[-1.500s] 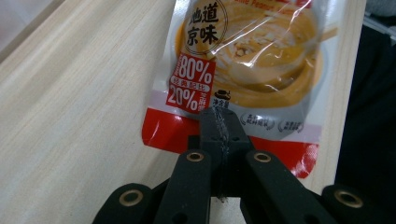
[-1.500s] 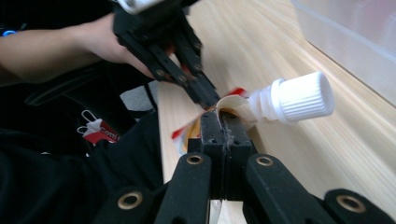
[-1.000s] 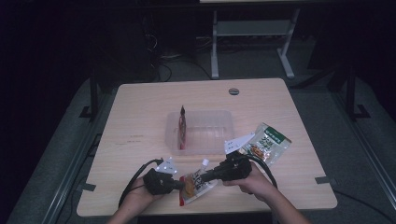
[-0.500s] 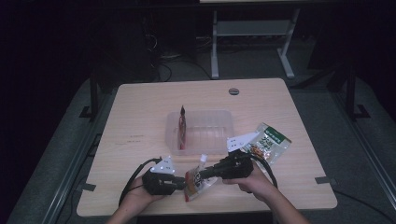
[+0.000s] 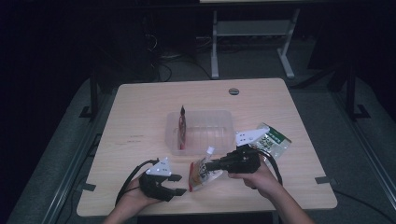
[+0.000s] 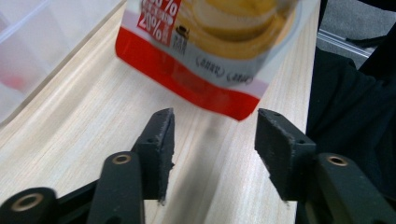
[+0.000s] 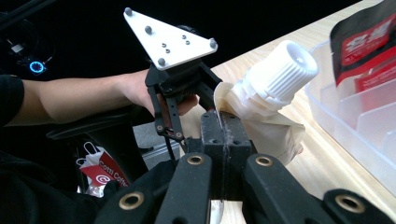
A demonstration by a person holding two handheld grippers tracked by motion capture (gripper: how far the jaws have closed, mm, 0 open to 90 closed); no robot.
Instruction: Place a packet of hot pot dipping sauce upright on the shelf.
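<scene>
A: How do the jaws stand?

B: The right gripper point(image 5: 219, 164) is clenched on the edge of the spouted food pouch point(image 5: 201, 171), pinching it just below the white screw cap point(image 7: 286, 65). The left gripper point(image 5: 179, 185) has let go; its jaws stand apart, with the pouch's red bottom edge point(image 6: 187, 86) hanging just beyond them, untouched.

A: What changed?

B: A moment ago both grippers met at the pouch, low over the worktop point(image 5: 140, 130). Now the left has drawn back towards the person, and the pouch hangs tilted from the right gripper alone, just in front of the clear plastic bin point(image 5: 219, 117). I judge the handover finished, so the pouch is free to be carried into the bin.

A: What's in the bin?

B: One dark red packet point(image 5: 182, 126) stands upright at the bin's left end; its other divided slots look empty. A green snack bag point(image 5: 273, 141) lies on the worktop just right of the bin.
</scene>
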